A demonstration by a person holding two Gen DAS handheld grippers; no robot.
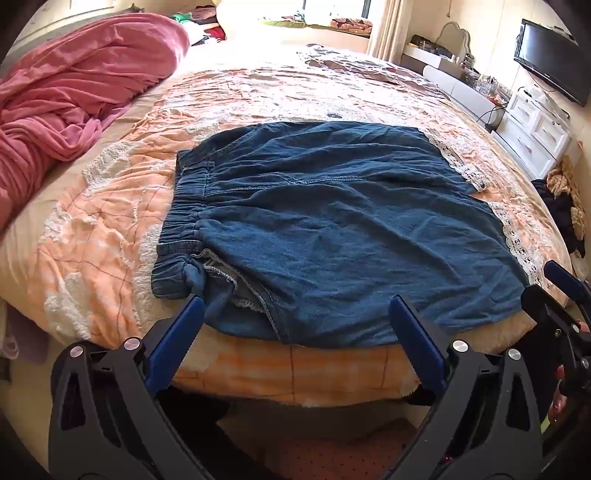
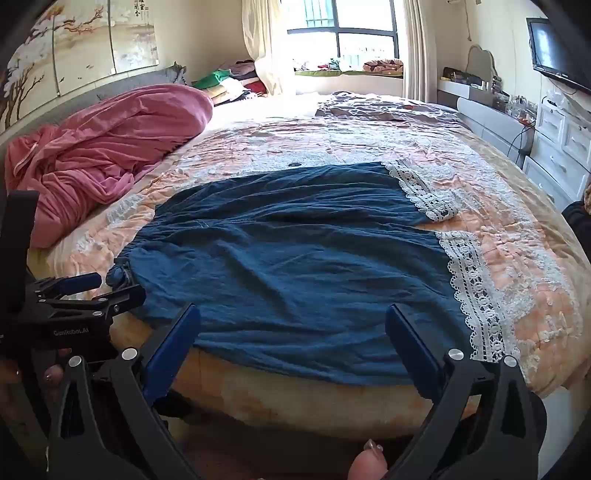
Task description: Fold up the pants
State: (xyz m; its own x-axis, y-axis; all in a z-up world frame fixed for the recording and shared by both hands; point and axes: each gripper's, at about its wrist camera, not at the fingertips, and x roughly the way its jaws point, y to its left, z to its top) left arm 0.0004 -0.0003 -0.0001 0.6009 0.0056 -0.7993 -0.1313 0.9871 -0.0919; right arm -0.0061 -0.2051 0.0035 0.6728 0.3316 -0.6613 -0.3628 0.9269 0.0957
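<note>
The pants [image 1: 332, 221] lie spread flat on the bed [image 1: 110, 229], close to its near edge, probably so both grippers can reach them. The left gripper [image 1: 295, 306] and the right gripper [image 2: 291, 314] hover above that edge, jaws wide and holding nothing.

crumpled pink blanket [image 2: 110, 147] on the peach quilt [image 1: 92, 229], wall tv [image 1: 550, 70], maybe folded clothes [image 2: 229, 83] by the window [image 2: 340, 33]

Daylight is admitted through the window [image 2: 340, 37], where glare is produced. Strong fisheye curvature is seen at dark-vignetted edges.
</note>
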